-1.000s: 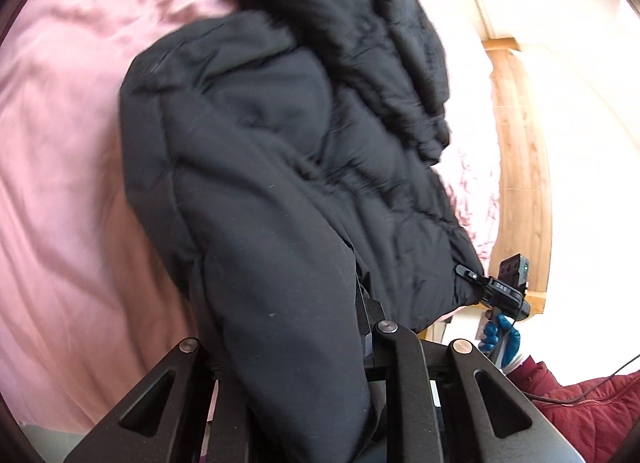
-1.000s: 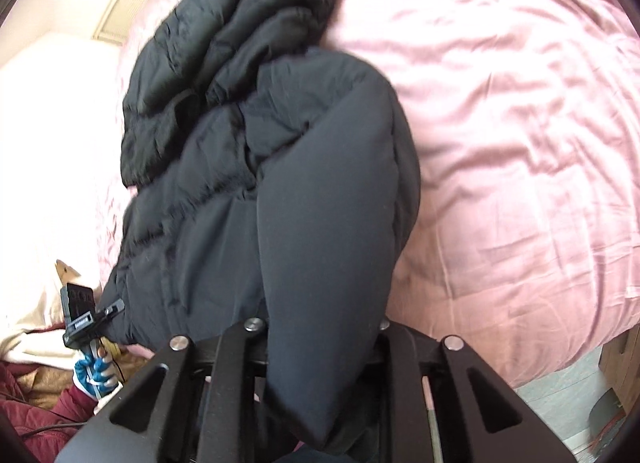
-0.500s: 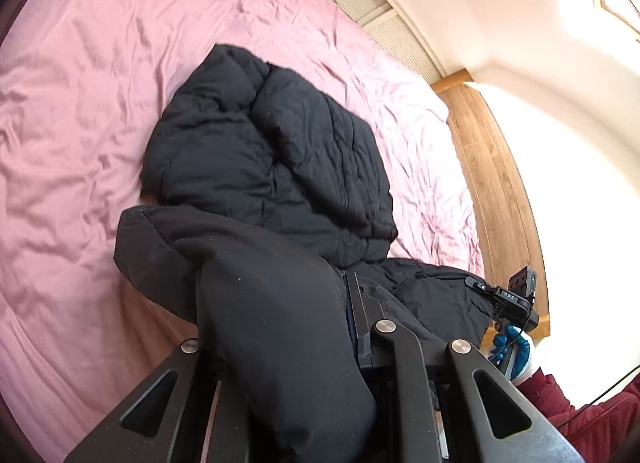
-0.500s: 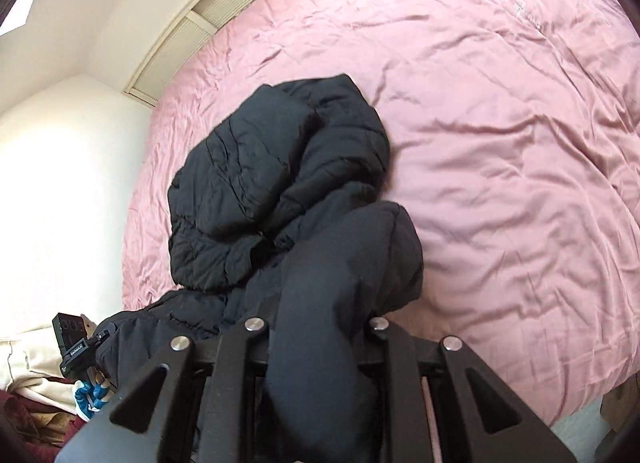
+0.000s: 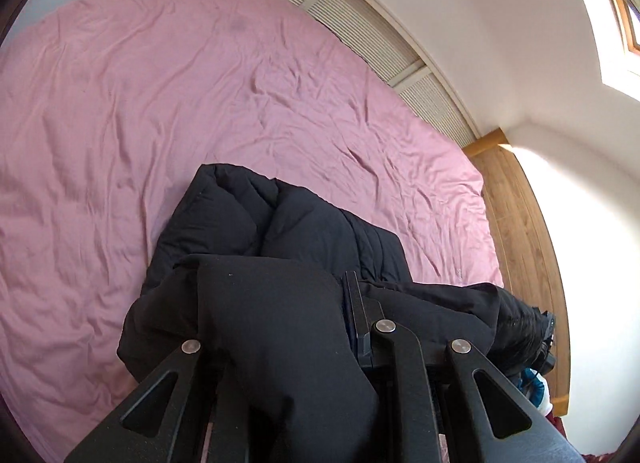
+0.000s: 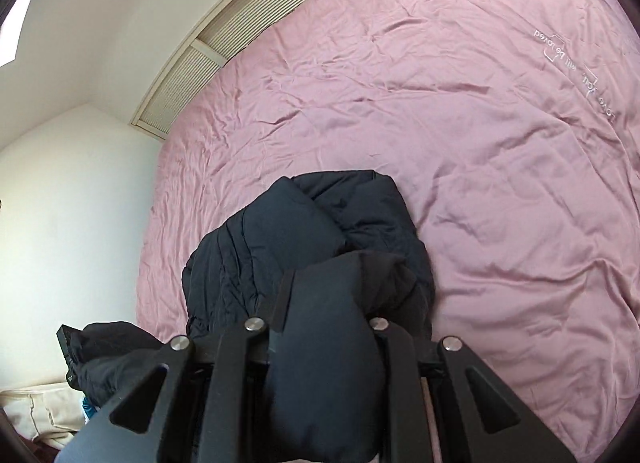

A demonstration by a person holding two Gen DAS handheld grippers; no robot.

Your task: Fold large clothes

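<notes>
Both grippers have pulled back and up, dragging the black puffer jacket (image 5: 304, 231) toward the near edge of the pink bed (image 5: 120, 103). Left gripper (image 5: 280, 303) clamped on padding, right gripper (image 6: 328, 303) likewise. Slippery bulk could squirm free mid-drag.

Both hand-held grippers are matte black, with angular arms (image 5: 404, 391) pierced by triangular cut-outs and fastened with round silver screws (image 6: 255, 324). A blue glove (image 5: 530, 381) shows.
</notes>
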